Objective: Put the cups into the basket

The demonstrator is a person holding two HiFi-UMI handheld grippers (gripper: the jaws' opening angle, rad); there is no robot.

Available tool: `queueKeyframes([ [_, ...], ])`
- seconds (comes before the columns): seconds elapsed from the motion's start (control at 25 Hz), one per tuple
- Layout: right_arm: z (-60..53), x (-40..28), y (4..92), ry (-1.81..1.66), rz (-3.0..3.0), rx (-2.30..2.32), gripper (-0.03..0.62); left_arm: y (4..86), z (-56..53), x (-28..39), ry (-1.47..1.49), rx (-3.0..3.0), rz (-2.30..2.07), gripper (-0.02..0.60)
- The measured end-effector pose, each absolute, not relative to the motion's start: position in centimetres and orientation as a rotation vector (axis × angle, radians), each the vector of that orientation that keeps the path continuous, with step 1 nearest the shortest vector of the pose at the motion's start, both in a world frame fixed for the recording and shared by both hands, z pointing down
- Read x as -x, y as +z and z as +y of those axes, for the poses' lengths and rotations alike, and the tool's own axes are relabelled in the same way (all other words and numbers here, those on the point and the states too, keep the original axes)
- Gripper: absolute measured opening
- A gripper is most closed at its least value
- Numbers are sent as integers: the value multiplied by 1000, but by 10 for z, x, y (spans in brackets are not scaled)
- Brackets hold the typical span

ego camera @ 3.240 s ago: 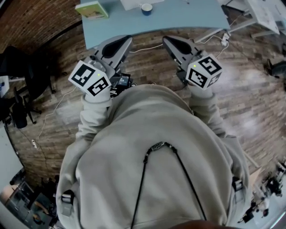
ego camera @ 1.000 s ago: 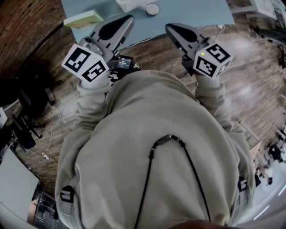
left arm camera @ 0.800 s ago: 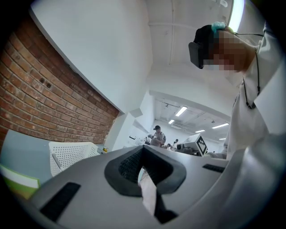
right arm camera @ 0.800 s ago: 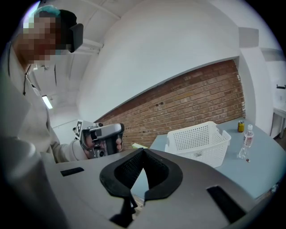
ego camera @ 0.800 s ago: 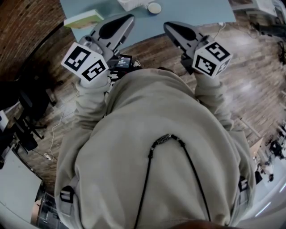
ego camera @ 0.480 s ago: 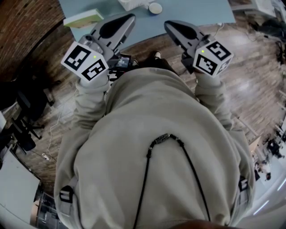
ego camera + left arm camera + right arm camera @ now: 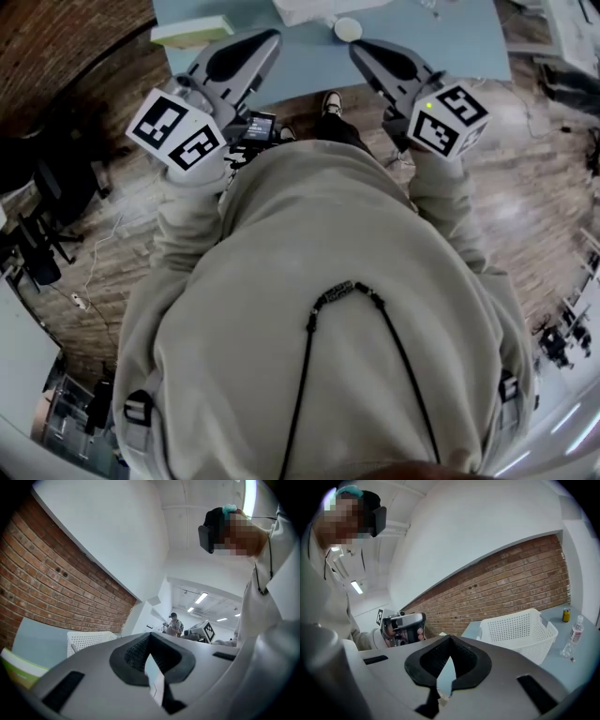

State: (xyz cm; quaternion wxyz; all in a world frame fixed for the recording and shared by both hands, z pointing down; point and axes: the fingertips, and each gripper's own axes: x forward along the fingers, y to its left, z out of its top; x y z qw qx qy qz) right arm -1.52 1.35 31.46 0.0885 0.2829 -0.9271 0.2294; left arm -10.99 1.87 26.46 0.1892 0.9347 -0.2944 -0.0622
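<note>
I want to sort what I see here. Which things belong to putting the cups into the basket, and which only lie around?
For the job:
- cup
- white basket
- left gripper and right gripper, both shut and empty

Just lying about:
- greenish book
- small can
- clear bottle

I count two grippers in my hands: the left gripper (image 7: 264,43) and the right gripper (image 7: 367,54). On the far side stands one pale blue table (image 7: 441,37). On it I count one white basket (image 7: 518,632), one cup (image 7: 347,28), one green and white book (image 7: 192,31) at the left, and one clear bottle (image 7: 576,632) and one small can (image 7: 566,615) at the right. One person (image 7: 174,623) stands far off.
</note>
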Motion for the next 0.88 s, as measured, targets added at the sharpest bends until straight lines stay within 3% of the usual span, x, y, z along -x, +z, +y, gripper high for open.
queueKeyframes([
  [0.88,-99,-59,313,717,-2825,-632,14,254,-80,31,-162,-2589,-1002,-2],
])
